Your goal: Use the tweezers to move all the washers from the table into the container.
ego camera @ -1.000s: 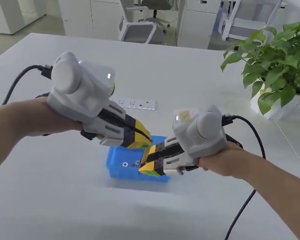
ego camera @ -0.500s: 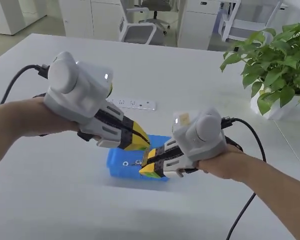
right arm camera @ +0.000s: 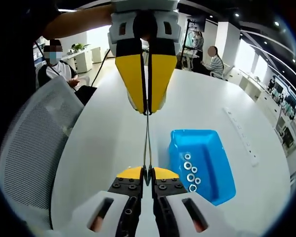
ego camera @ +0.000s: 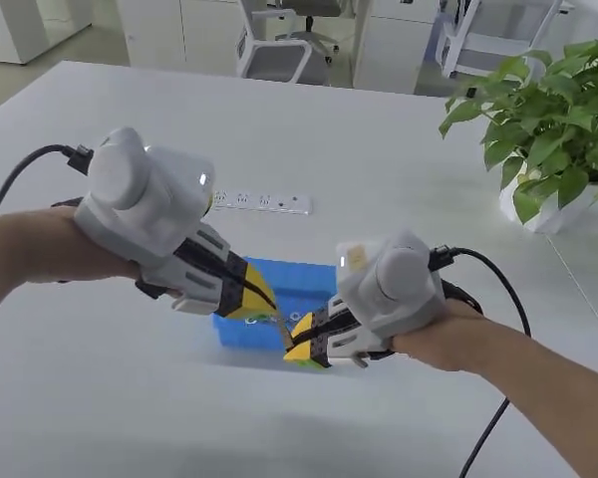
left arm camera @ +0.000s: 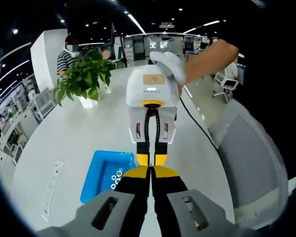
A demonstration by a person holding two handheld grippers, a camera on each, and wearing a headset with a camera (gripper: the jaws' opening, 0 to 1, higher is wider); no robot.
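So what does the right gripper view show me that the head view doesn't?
Right gripper view: the washers lying in the container, and the tweezers running straight between the shut tongs of the left gripper and the right gripper. Head view: the plant at the table's far right, and the hand round the right gripper. Shared: the blue container, both grippers tip to tip by it, and the power strip.
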